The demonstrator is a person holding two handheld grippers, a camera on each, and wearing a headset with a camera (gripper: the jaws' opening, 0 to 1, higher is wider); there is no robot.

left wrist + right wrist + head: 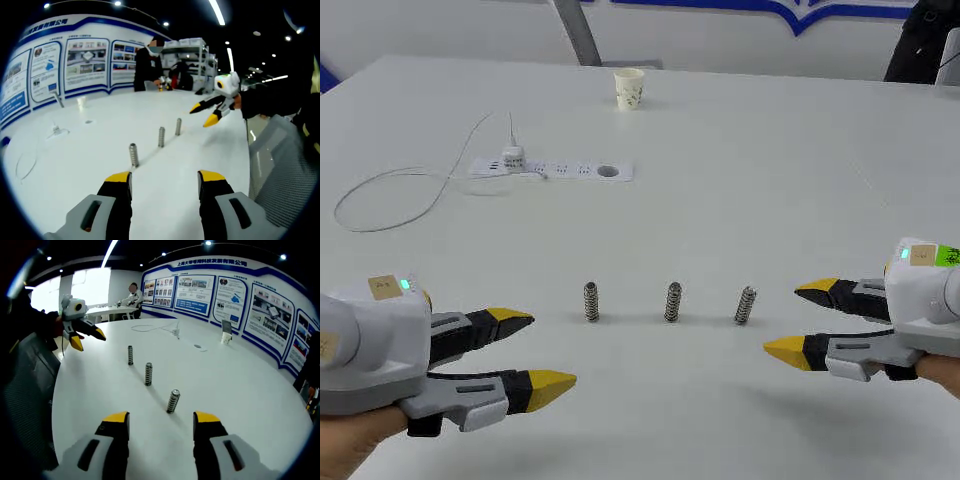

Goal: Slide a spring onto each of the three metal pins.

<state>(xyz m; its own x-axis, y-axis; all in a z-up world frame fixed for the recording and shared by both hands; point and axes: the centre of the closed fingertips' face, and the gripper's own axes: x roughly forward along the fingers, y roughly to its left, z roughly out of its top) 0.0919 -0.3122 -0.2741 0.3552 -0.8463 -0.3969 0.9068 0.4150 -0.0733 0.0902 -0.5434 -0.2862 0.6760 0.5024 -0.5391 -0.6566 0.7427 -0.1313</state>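
Left tongs (551,348) and right tongs (783,319), apart and empty at lower corners, held clear of three springs (673,301) mid-frame, apparently all seated over their pins (175,392).

Across my white worktop (770,180) a paper cup (630,88) stands near the far edge. Nearer me lies a white power strip (555,170) with a charger (512,156) plugged in, its cable (390,195) looping off to my left.

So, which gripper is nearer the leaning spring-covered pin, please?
Right: the right gripper sits just beside the leaning pin; the left gripper lies beyond the middle pin and left pin.
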